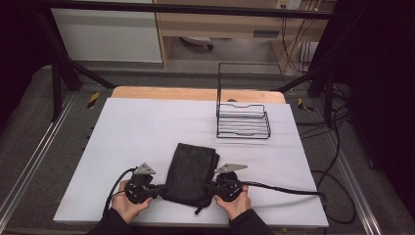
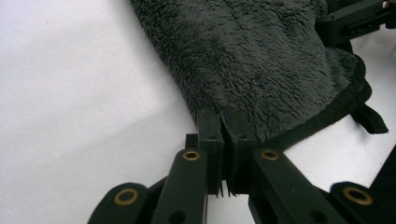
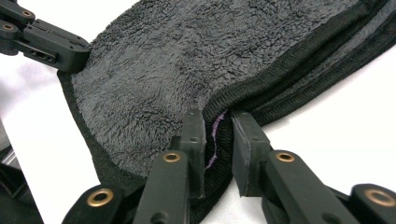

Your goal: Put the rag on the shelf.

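A dark grey fleece towel [image 1: 191, 171], folded into a long rectangle, lies on the white table [image 1: 142, 127] near its front edge. My left gripper [image 1: 160, 189] is at the towel's near left corner, and its jaws are shut on the towel's edge [image 2: 252, 56], pressed tight together [image 2: 225, 122]. My right gripper [image 1: 210, 187] is at the near right corner. Its jaws [image 3: 219, 125] are closed around the thick hemmed edge of the towel [image 3: 163, 70]. Each gripper view also catches the other gripper: the right one [image 2: 355, 21] and the left one [image 3: 46, 42].
A black wire basket [image 1: 243, 120] with a tall wire back stands at the far right of the table. Cables trail from both grippers over the table's front and right. The person's hands [image 1: 235, 205] come in at the bottom edge.
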Demonstrator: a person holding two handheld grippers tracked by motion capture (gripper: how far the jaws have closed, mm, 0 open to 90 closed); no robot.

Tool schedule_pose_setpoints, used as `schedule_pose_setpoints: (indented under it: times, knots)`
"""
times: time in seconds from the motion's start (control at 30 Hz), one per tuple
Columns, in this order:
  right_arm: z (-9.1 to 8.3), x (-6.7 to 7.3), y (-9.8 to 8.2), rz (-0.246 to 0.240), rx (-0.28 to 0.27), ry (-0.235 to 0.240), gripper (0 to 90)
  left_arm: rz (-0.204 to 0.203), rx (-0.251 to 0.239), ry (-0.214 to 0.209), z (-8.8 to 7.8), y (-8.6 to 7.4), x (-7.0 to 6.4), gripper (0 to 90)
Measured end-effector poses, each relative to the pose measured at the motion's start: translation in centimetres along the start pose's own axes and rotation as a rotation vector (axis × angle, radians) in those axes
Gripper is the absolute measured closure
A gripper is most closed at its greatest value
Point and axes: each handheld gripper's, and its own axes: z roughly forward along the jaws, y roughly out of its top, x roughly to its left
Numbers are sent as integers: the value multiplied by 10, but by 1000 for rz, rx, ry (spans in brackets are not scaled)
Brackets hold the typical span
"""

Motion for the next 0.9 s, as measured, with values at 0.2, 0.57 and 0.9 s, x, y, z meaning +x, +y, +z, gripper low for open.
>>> schedule_pose_setpoints:
  times: [0.2, 0.57, 0.9]
  knots:
    - [-7, -9, 12, -88, 36, -2, 794, -18, -18, -67, -3, -2, -11, 870]
    - [-8, -11, 8, -125, 36, 24, 676, 54, -11, -23, -3, -3, -14, 861]
    - [-23, -19, 11, -149, -75, 6, 375, 84, -32, -21, -8, -2, -10, 788]
